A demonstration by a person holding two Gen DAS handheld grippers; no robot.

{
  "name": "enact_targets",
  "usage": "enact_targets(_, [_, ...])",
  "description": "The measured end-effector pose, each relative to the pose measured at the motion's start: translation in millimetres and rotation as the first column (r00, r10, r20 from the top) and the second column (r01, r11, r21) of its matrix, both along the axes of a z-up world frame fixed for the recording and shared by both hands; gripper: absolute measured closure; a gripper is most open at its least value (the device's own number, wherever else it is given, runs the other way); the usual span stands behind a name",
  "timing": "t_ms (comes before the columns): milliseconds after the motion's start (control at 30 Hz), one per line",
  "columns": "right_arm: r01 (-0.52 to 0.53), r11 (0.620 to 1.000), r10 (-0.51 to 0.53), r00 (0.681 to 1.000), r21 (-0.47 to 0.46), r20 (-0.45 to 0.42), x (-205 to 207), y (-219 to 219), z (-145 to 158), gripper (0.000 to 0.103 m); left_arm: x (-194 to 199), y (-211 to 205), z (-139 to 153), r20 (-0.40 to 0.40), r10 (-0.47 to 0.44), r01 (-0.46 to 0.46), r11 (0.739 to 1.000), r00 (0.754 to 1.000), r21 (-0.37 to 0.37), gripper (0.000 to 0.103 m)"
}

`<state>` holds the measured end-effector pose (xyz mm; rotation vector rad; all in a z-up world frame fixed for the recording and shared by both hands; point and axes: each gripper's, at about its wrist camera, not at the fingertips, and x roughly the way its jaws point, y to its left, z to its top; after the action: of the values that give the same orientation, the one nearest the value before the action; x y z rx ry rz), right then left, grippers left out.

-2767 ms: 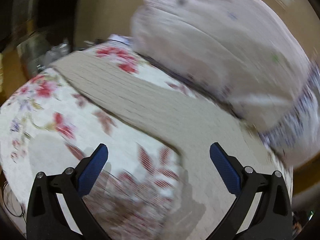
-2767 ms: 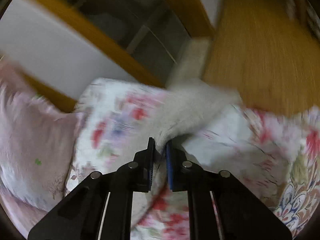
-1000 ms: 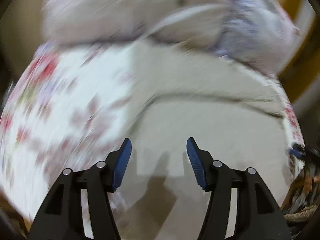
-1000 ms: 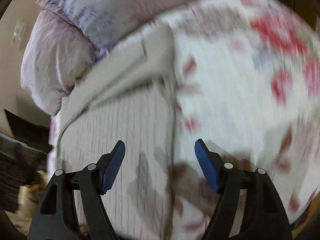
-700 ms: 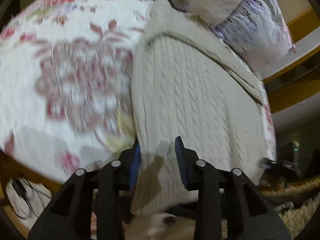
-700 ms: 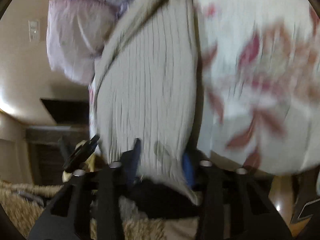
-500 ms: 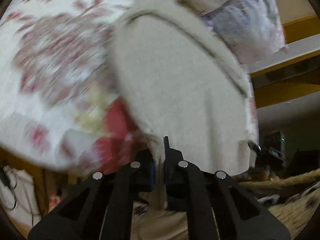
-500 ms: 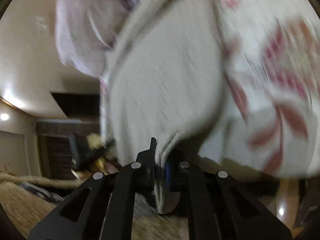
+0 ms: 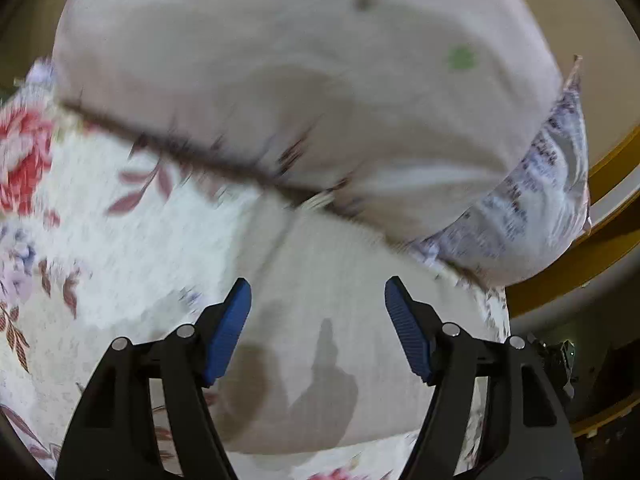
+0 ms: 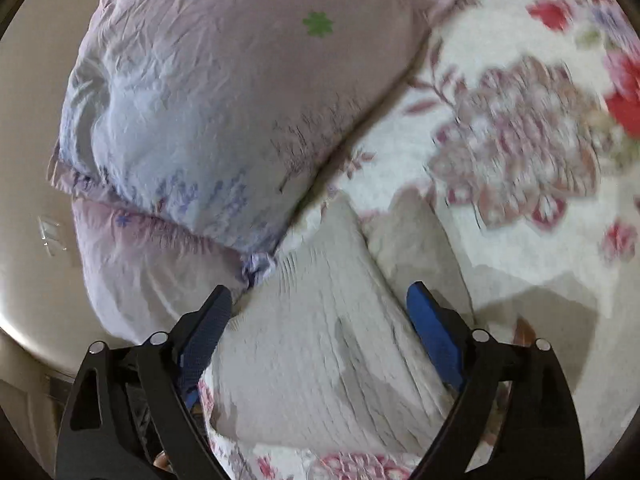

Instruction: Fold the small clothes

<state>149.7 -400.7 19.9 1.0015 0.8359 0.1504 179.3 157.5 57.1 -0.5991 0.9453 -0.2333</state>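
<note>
Right now both of your grippers are spread wide with nothing between their blue pads. Your left gripper (image 9: 318, 322) hovers over the cream knit garment (image 9: 340, 320), which lies folded on the floral bedspread (image 9: 132, 248); the shadow of the tool falls across the knit just ahead of the fingers. Your right gripper (image 10: 318, 320) is also released, its fingers straddling the same cream knit garment (image 10: 320, 344), and from this side you can see the ribbed texture and a folded flap lying just right of the main panel. The garment sits at the head of the bed, its far edge touching or tucked just under the pink pillow (image 10: 224, 92). A second pillow (image 10: 132, 256) lies beneath the first in the right wrist view. In the left wrist view the pink pillow (image 9: 280, 80) fills the top of the frame, blurred, with a purple-printed pillow edge (image 9: 532, 204) showing at its right, and a yellow wooden frame (image 9: 612, 168) beyond it.
</note>
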Motion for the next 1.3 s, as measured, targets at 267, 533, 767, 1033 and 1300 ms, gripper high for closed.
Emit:
enact_targets(267, [-0.004, 0.999, 0.006, 0.999, 0.054, -0.035, 1, 8, -18, 0.012, 0, 3, -57, -0.116, -0.002, -0.01, 0.995, 0.993, -0.099, 0.068])
enact_targets(533, [-0.032, 0.999, 0.032, 0.999, 0.012, 0.014, -12, -31, -11, 0.012, -4, -65, 4, 0.064, -0.122, 0.135, 0.945, 0.991, -0.299, 0.088])
enact_targets(767, [-0.015, 1.0, 0.016, 0.999, -0.019, 0.035, -8, -68, -1, 0.012, 24, -301, 22, 0.142, -0.498, 0.508, 0.755, 0.856, -0.414, 0.076])
enact_targets(1033, [-0.197, 0.977, 0.204, 0.976, 0.079, -0.081, 20, -59, -28, 0.002, 24, -232, 10, 0.103, -0.281, 0.297, 0.932, 0.954, -0.207, 0.035])
enact_targets(1300, [-0.307, 0.952, 0.303, 0.946, -0.02, -0.113, 31, -22, -44, 0.041, 20, -260, -51, -0.101, -0.395, 0.397, 0.918, 0.913, 0.003, 0.029])
